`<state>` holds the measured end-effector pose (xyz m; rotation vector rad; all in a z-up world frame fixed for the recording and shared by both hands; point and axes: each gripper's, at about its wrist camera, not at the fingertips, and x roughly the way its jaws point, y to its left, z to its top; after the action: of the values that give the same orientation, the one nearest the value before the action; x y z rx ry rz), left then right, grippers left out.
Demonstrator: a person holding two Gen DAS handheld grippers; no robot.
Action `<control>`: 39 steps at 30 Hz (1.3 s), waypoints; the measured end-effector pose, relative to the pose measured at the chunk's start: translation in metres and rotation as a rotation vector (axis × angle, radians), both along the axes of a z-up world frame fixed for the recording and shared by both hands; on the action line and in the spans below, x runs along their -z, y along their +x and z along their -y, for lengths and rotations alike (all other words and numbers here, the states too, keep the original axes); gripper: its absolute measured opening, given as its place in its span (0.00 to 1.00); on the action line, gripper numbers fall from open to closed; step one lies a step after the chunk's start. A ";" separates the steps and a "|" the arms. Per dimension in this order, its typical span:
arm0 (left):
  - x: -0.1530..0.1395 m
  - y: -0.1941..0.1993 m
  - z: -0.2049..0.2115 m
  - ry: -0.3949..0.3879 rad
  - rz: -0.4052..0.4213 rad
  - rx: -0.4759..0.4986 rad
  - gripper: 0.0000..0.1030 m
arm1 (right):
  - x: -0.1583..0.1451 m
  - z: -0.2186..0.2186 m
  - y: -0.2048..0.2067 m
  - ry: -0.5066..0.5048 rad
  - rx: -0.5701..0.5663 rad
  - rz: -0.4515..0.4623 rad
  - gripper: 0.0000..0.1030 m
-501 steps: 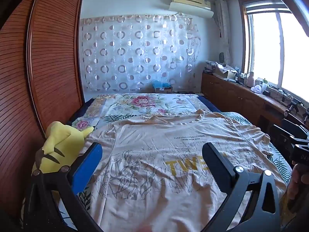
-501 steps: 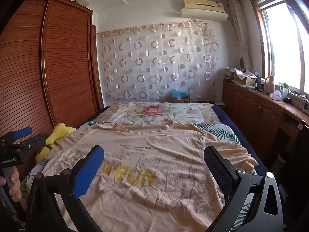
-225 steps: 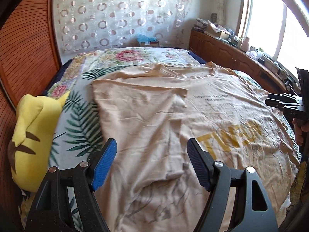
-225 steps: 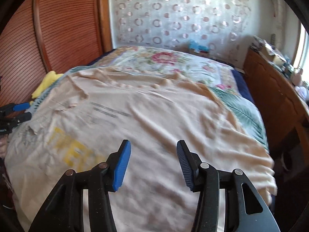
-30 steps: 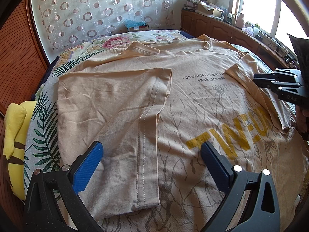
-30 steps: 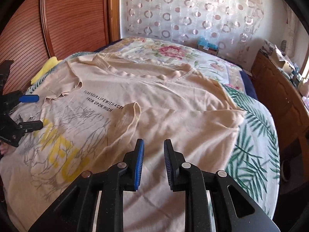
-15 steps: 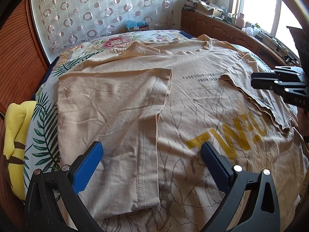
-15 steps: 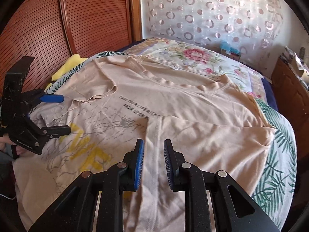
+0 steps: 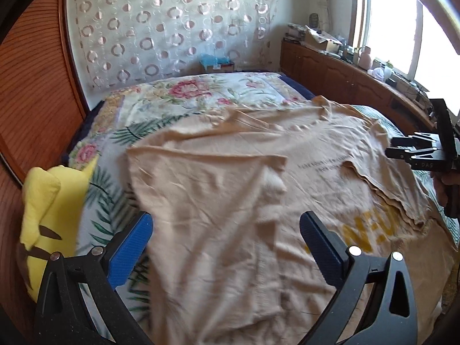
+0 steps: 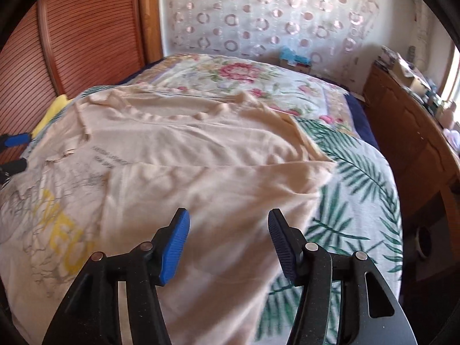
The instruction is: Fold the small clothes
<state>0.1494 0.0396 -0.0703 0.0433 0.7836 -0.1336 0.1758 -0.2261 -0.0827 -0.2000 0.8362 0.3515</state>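
R gripper [image 10: 228, 243] jaws just opened, nothing between them: let go of R sleeve, now folded inward over T-shirt [image 10: 178, 155] lying on bed [image 10: 353, 178]. L gripper [image 9: 225, 243] open, empty. Both side folds look done; lengthwise fold prob. next.

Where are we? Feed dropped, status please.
Left gripper open, right gripper just opened, both empty. T-shirt both sides folded inward. Yellow plush beside it, not blocking.
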 end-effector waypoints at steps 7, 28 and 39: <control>0.008 0.030 -0.039 0.013 -0.027 -0.065 0.99 | 0.008 0.016 0.017 0.036 0.073 -0.026 0.58; 0.040 0.114 -0.101 -0.072 -0.132 -0.169 0.62 | 0.016 0.016 0.022 0.029 0.072 -0.018 0.81; 0.039 0.133 -0.102 -0.069 -0.148 -0.168 0.59 | 0.016 0.015 0.022 0.029 0.072 -0.018 0.81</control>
<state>0.2827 0.1419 -0.1093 -0.0985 0.9263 -0.0042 0.1977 -0.2415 -0.0990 -0.1400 0.8532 0.2977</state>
